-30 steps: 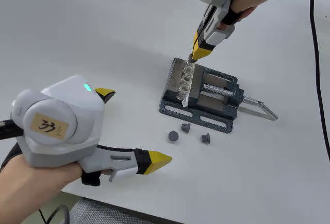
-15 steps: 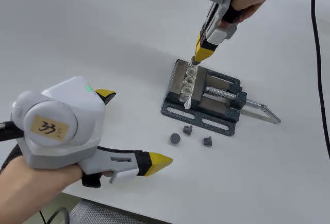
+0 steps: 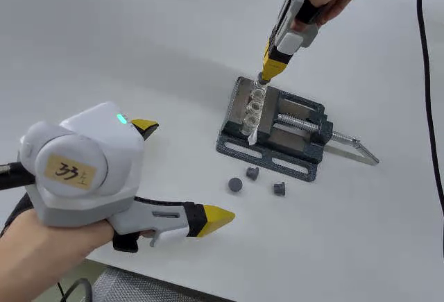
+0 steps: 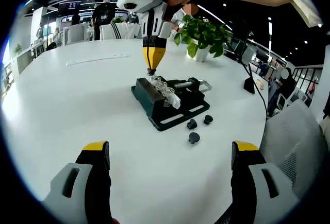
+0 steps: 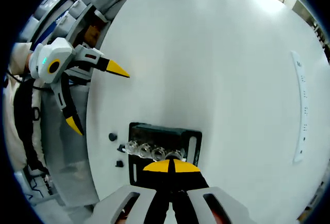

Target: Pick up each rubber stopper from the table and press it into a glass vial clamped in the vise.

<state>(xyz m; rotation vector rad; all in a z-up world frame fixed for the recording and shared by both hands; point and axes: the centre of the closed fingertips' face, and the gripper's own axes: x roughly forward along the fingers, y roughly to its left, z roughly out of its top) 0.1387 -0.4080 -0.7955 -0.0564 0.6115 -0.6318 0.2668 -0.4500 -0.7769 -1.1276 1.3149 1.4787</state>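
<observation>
1. The vise (image 3: 269, 157) sits on the white table (image 3: 104, 45) and clamps a row of glass vials (image 3: 252, 113) upright, mouths up; we judge this fixes the glass so one gripper can push down without the other steadying it.
2. The right gripper (image 3: 269, 71) stands steeply over the far end of the vise; its jaws are pinched nearly together on a small dark piece, which we take for the held stopper (image 3: 262, 78), at the mouth of the vial at the far end of the row; that steep angle suits a push along the vial's axis; whether the piece is seated, we cannot tell.
3. Three loose rubber stoppers (image 3: 236, 185) lie on the table just beside the near edge of the vise, apart from one another; they look handy for later picks.
4. The left gripper (image 3: 190, 170) hangs well off the near side of the vise, jaws spread wide and holding nothing; we judge it is parked clear of the work.
5. The right gripper view looks down into the vials' mouths as four clear rings; the head view gives the vise's screw handle (image 3: 350, 144); the left gripper view gives a level look at tip meeting vial.
</observation>
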